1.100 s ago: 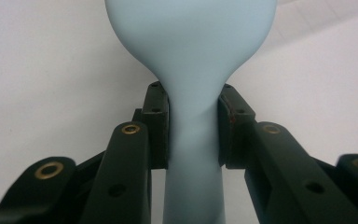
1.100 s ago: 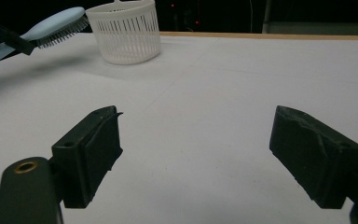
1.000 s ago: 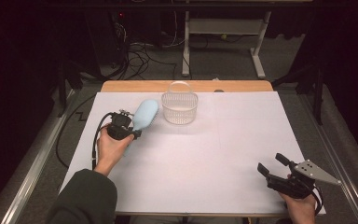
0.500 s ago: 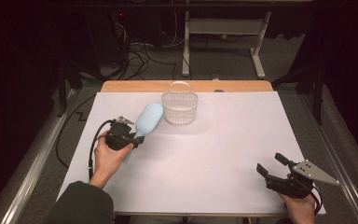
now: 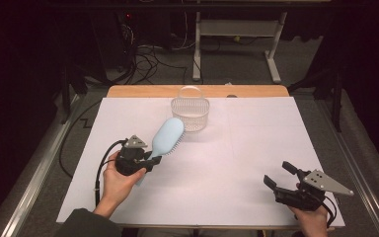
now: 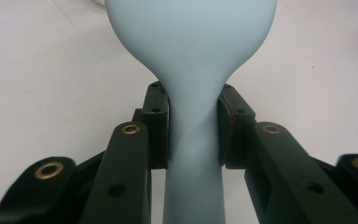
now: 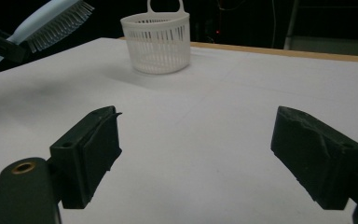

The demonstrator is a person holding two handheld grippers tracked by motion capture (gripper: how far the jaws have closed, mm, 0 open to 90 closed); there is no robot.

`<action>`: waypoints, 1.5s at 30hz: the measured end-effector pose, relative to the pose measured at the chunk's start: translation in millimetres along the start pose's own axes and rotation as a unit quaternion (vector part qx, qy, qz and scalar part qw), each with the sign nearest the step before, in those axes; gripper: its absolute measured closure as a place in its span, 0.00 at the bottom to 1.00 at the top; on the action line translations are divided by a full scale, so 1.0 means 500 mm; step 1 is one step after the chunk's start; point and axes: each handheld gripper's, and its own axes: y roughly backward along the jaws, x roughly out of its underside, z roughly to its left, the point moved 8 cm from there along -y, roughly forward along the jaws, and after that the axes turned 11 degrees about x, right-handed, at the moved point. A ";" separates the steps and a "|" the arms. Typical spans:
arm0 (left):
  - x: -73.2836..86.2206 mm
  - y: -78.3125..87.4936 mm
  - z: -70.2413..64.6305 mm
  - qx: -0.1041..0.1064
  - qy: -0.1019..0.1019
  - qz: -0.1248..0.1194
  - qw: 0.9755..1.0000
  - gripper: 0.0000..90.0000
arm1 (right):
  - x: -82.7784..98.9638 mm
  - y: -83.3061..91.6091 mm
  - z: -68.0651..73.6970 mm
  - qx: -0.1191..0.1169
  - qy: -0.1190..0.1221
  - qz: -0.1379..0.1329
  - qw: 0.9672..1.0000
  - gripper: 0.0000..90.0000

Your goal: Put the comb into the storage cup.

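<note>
The left gripper [image 5: 150,161] is at the left side of the white table [image 5: 237,163], and its jaws are closed on the narrow neck of a light blue hairbrush [image 5: 167,138]. In the left gripper view both pads press the hairbrush [image 6: 193,93] from its two sides, just below the wide head. The handle end comes out behind the jaws, near the hand. The brush's long axis goes from the gripper toward the far right, and its head points to the white basket [image 5: 190,109], ending just beside it. The bristles face down; the head is above the table. At the right side, well apart, the right gripper [image 5: 280,175] has its jaws wide, nothing between them.
</note>
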 end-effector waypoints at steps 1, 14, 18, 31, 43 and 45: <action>0.002 -0.001 -0.004 0.001 -0.003 0.000 1.000 0.77 | -0.001 -0.001 0.006 -0.004 0.001 0.000 1.000 0.18; 0.021 -0.015 -0.043 0.014 -0.029 -0.007 0.999 0.77 | -0.006 -0.026 0.083 -0.052 0.022 0.010 0.998 0.18; 0.022 -0.021 -0.057 0.019 -0.038 -0.010 0.999 0.77 | -0.010 -0.030 0.104 -0.061 0.017 0.006 0.998 0.18; 0.031 -0.033 -0.102 0.042 -0.062 -0.016 0.997 0.77 | -0.021 -0.049 0.161 -0.082 0.011 0.006 0.997 0.18; 0.028 -0.055 -0.144 0.062 -0.086 -0.013 0.994 0.77 | -0.023 -0.068 0.206 -0.107 0.001 0.010 0.994 0.18; 0.026 -0.058 -0.150 0.065 -0.089 -0.014 0.994 0.77 | -0.024 -0.072 0.213 -0.111 -0.002 0.011 0.994 0.18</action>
